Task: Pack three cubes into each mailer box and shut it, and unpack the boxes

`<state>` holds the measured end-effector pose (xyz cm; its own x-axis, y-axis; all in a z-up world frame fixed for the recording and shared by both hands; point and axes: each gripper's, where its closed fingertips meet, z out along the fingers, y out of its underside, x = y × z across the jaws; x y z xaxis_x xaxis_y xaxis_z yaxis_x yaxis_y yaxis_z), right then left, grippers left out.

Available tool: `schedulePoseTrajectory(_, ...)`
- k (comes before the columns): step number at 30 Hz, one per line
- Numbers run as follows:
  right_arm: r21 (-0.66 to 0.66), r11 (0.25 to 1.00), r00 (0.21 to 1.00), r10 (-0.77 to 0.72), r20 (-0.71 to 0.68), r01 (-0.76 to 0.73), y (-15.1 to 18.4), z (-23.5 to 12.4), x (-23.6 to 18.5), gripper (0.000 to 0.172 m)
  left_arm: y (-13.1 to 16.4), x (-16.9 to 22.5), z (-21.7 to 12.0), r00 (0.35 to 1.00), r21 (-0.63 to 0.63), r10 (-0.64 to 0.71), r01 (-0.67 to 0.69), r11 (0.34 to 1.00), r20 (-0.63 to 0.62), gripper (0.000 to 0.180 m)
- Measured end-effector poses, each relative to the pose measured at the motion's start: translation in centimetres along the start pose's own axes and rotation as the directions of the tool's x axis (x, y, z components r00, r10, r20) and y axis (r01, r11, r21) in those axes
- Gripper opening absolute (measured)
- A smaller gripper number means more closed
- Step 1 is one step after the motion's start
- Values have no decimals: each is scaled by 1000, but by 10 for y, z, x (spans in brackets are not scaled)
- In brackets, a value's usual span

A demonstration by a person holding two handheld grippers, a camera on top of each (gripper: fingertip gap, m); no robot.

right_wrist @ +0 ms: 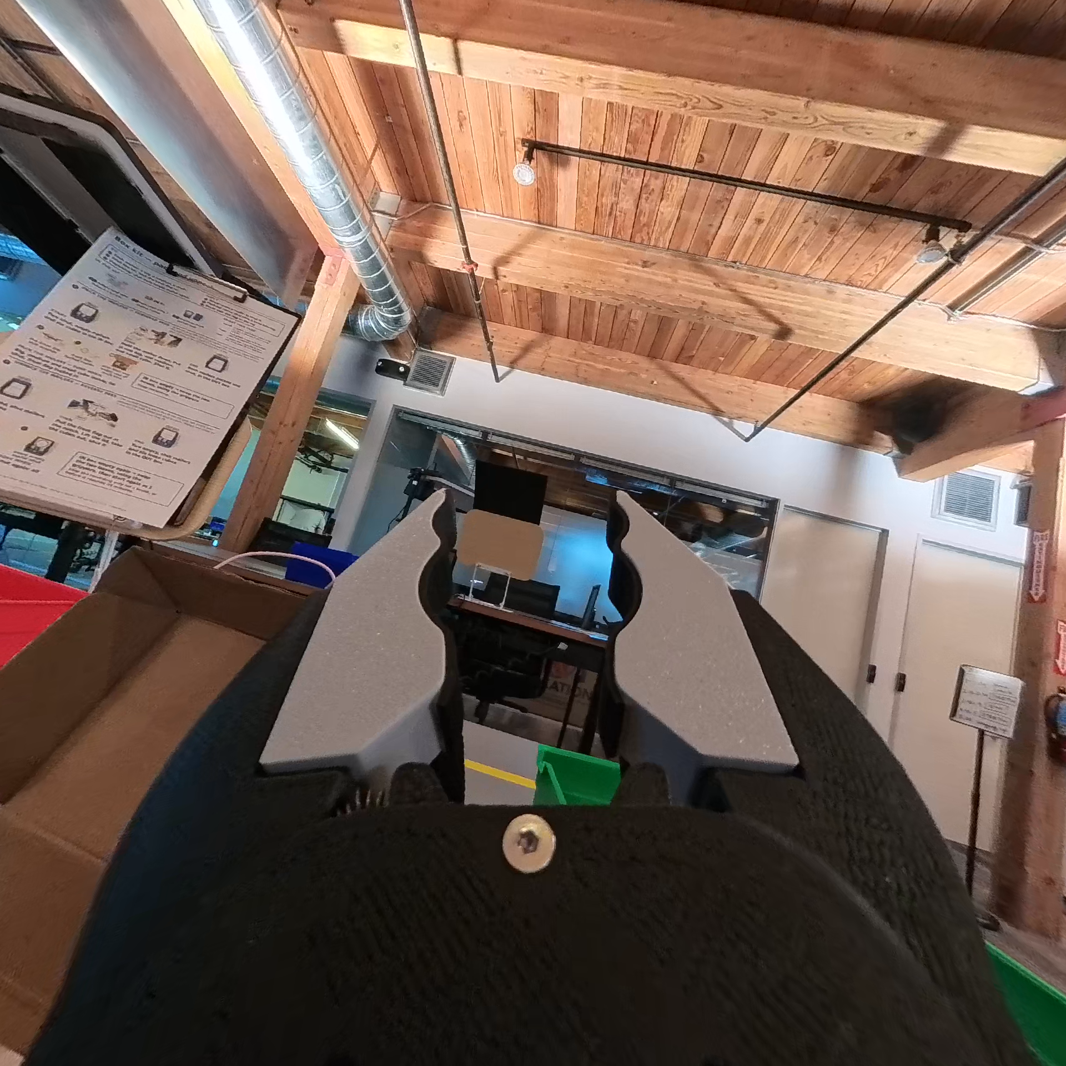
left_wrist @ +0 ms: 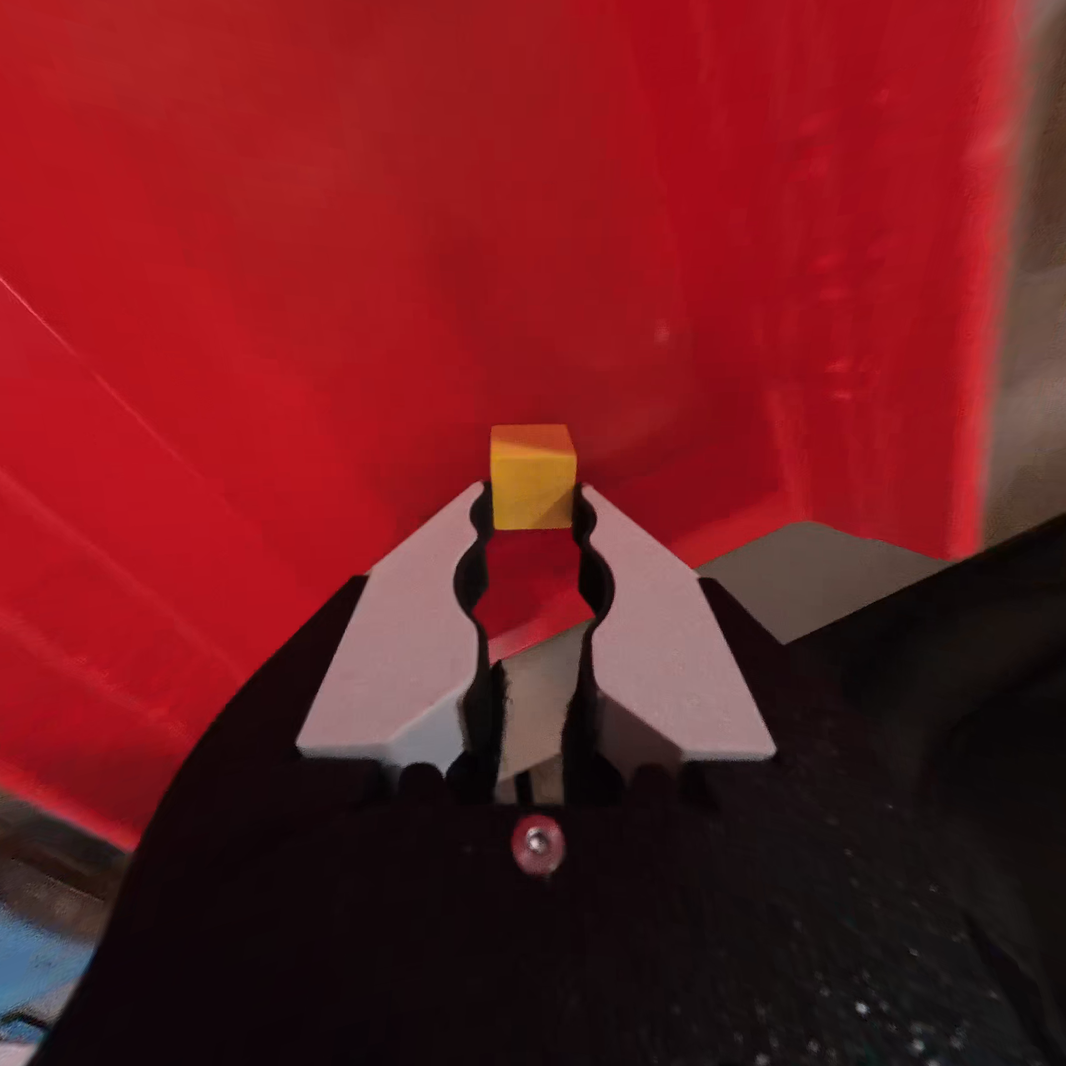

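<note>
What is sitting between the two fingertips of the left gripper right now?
A yellow cube sits between the left gripper's fingertips, which close on its two sides, in front of a red bin wall. The left wrist view shows this.

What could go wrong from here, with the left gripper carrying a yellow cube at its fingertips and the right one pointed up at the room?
1. The left gripper pinches the yellow cube only at its very tips, most of it sticking out beyond them; a bump against the red bin could twist it free.
2. The right gripper is open, empty and aimed at the ceiling, so its view barely shows the open cardboard box; it could knock the box unseen.
</note>
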<state>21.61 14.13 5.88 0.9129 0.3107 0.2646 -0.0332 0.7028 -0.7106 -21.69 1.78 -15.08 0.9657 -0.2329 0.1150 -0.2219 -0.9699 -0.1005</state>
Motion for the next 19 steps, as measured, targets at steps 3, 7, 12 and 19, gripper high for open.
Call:
schedulePoseTrajectory(3,-3,1000,1000,-1,1,1,1,0,0,51,-32,31,-33,981,186,184,-191,964,54,26)
schedulePoseTrajectory(7,-4,1000,1000,-7,4,7,1,1,-2,51,-68,84,-81,870,314,402,-481,819,286,25)
schedulePoseTrajectory(12,-5,1000,1000,-6,6,6,1,1,-2,51,-100,185,-112,727,419,585,-686,595,359,25)
schedulePoseTrajectory(19,-3,1000,1000,-6,8,6,1,1,-2,50,-121,288,-44,515,332,821,-841,427,248,26)
